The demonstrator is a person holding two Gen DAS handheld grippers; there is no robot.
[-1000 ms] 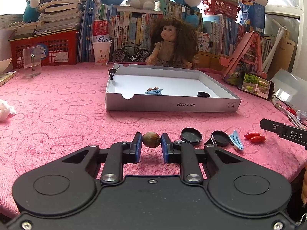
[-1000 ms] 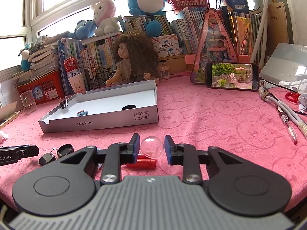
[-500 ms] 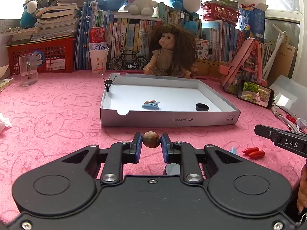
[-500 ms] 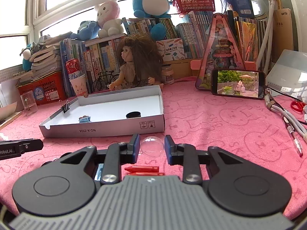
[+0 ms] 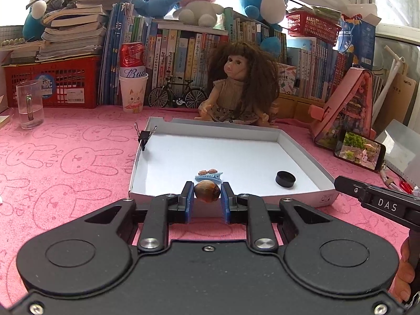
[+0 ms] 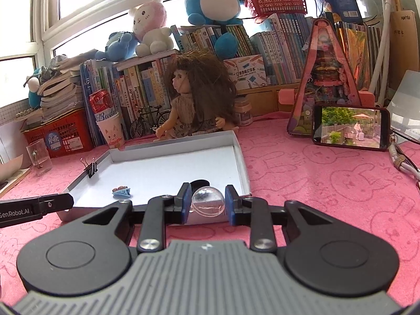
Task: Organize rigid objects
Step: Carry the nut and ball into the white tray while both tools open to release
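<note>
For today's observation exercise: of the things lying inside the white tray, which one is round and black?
The black cap, near the white tray's right front corner; the blue hair clip is long and flat.

Black claw (image 5: 207, 199) bodies, blue pads (image 5: 189, 200), silver screws (image 5: 147, 242).

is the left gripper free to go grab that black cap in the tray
Probably not yet: the left gripper is shut on a brown nut. The path looks open, though: the black cap sits alone on the tray floor, just ahead and to its right.
</note>
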